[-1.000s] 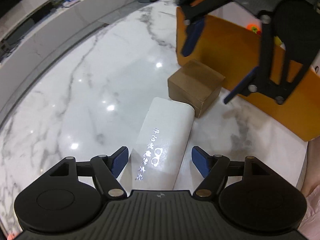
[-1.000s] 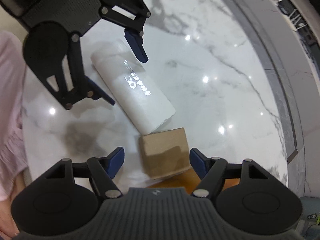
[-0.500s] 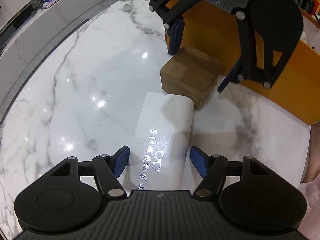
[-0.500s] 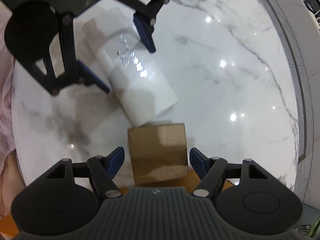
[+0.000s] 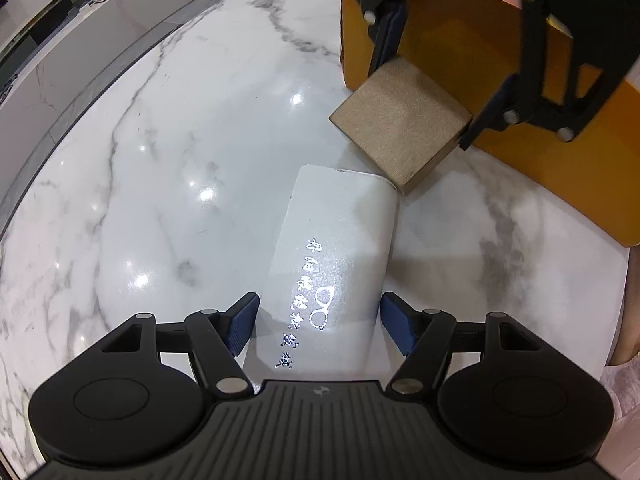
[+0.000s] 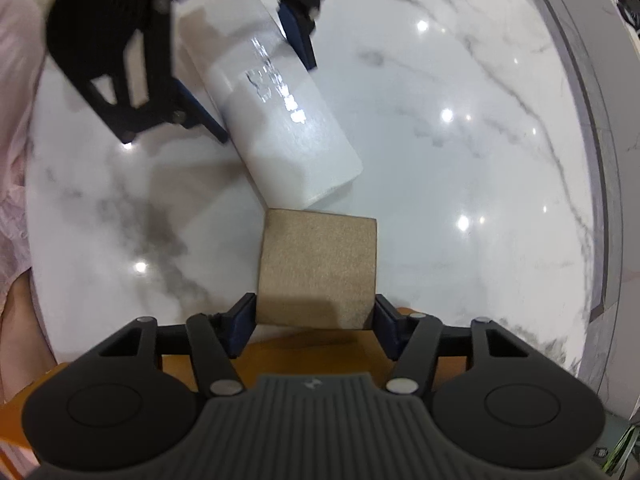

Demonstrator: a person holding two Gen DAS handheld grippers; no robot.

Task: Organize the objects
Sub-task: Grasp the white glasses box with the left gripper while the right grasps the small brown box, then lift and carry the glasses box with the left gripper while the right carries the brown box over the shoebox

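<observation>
Box (image 6: 318, 268), brown and cube-like, sat between the right gripper (image 6: 316, 316) fingers, whose jaws had just been closing until the blue pads lay against its two sides; whether they gripped firmly enough to lift I could not tell. At about 11 o'clock from it in the right view lay the white case (image 6: 280, 120), one end touching or nearly touching the box. The left gripper (image 5: 320, 322) straddled the near end of that case (image 5: 336, 256) with jaws wide and a gap at each pad, holding nothing.

Judged from this, the tidying looked only begun: both items were on the table (image 5: 160, 160), outside the orange bin (image 5: 460, 52), which stood just behind the box (image 5: 400, 124), at about 1 o'clock in the left view. What the bin already held could not be seen. Left to do, most likely: lift the box into the bin, then close on the case and move it too.

The table was glossy white marble with grey veins and a curved edge, spotted with lamp reflections. Beyond it at 10 o'clock ran a pale counter (image 5: 80, 32) with small packages. A pink sleeve (image 6: 12, 120) showed at 9 o'clock in the right view
</observation>
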